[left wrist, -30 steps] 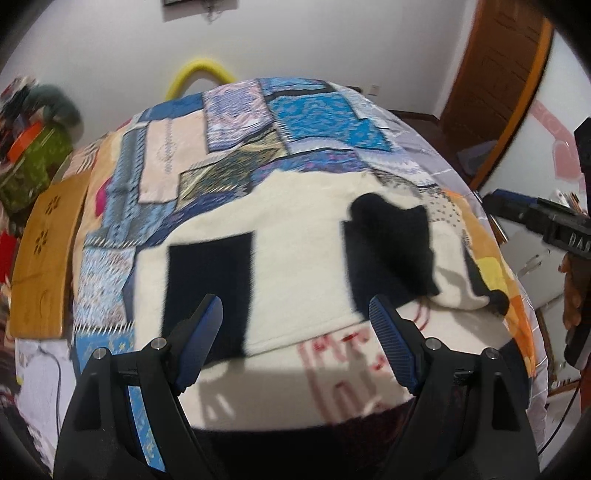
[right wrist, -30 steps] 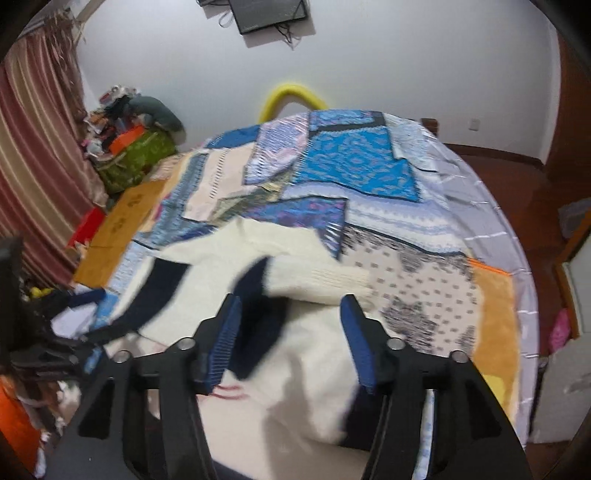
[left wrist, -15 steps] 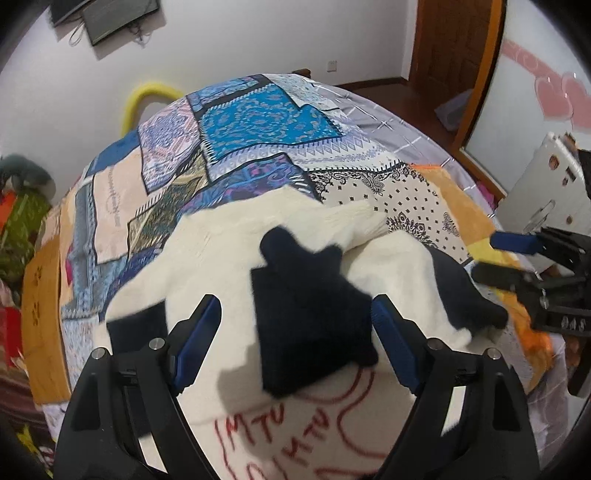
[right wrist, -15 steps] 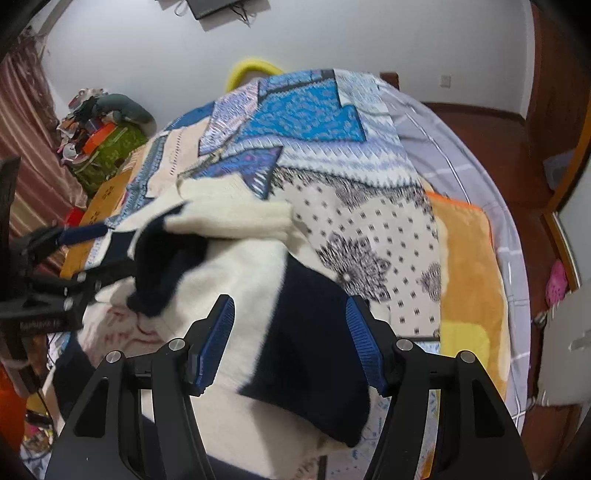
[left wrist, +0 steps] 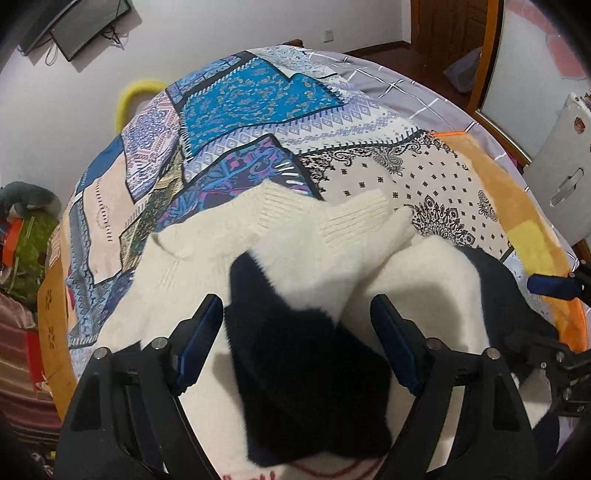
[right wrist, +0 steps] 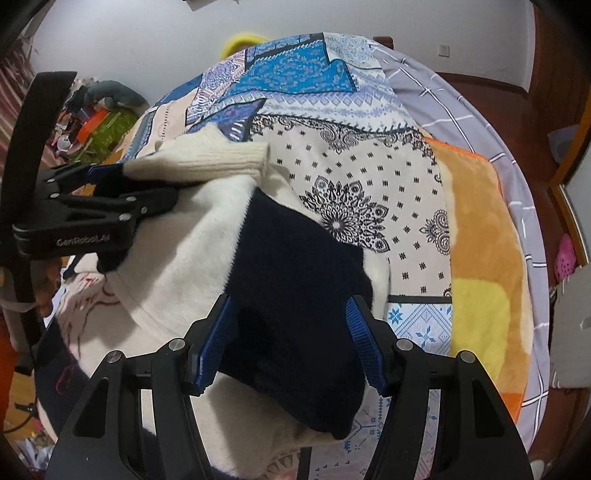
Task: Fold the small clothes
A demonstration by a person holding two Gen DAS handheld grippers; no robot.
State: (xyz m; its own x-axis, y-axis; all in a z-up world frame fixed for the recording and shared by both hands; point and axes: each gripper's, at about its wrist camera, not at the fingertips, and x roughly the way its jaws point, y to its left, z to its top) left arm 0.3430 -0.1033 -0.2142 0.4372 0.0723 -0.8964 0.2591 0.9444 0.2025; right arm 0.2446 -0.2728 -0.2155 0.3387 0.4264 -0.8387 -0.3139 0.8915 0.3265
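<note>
A cream sweater point(left wrist: 303, 251) with navy blocks point(left wrist: 306, 362) lies on a patchwork bedspread point(left wrist: 258, 96); it also shows in the right wrist view point(right wrist: 184, 258). One sleeve with a ribbed cuff point(left wrist: 354, 218) is folded across the body. My left gripper point(left wrist: 297, 332) is open over the navy patch, holding nothing. In the right wrist view the left gripper point(right wrist: 110, 181) sits beside the ribbed cuff point(right wrist: 207, 162). My right gripper point(right wrist: 290, 339) is open around a navy fold point(right wrist: 295, 302) at the sweater's right edge.
The bed fills both views, with an orange blanket point(right wrist: 476, 229) and grey sheet point(right wrist: 436, 99) on the right. Cluttered items and a green bag point(left wrist: 26, 247) sit at left. A wooden door point(left wrist: 450, 33) and white walls are behind.
Both grippers have swung right and closer to the sweater. The sleeve now lies folded across the body. Both stay open.
</note>
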